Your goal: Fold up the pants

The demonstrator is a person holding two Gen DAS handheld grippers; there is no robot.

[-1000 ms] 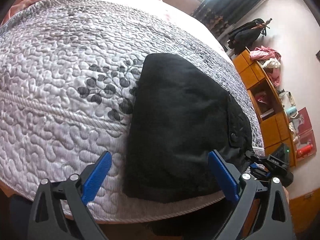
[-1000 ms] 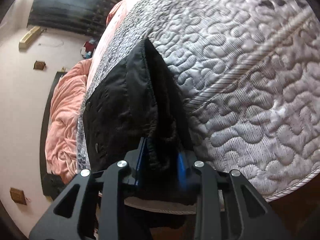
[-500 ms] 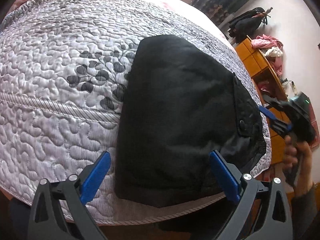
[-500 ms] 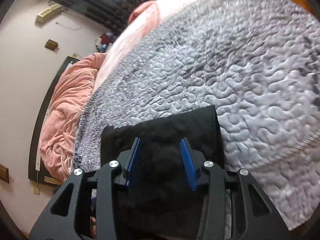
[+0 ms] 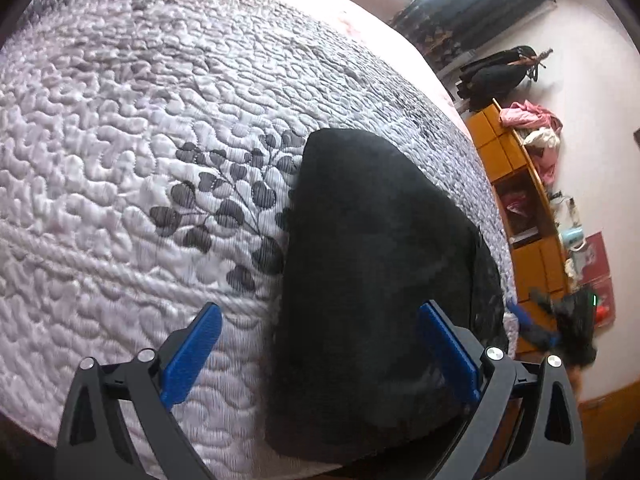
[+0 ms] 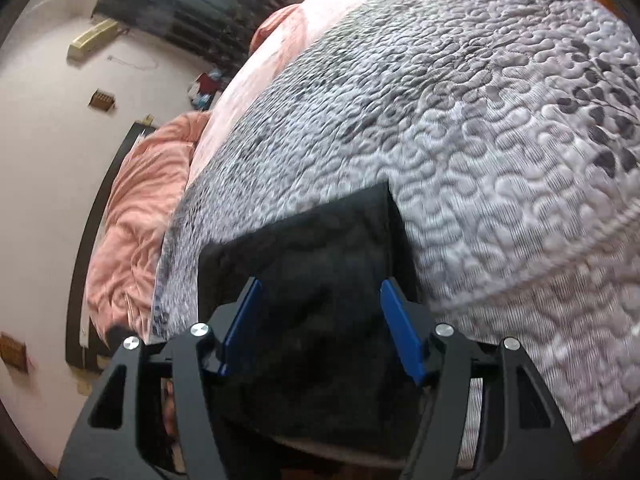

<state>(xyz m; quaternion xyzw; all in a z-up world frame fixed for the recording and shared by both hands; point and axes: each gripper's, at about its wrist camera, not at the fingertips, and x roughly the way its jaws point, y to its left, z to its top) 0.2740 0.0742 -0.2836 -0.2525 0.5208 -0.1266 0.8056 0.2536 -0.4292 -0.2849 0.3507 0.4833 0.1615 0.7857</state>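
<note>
Here, folded black pants [image 5: 372,280] lie on quilted bedspread [image 5: 120,160].

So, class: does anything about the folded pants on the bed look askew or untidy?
Slightly. The black pants lie folded on the quilt, but a lower layer sticks out past the top fold along their right edge. Otherwise nothing stands out.

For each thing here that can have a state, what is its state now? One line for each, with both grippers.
black pants: folded into a compact stack, lying flat on the quilt near the bed's edge, held by neither gripper.
left gripper: open wide, nothing between the pads.
right gripper: open, jaws just been opening, above the pants, pads not pressing the cloth.
quilt: spread over the bed.
pink blanket: bunched up beyond the quilt.
</note>
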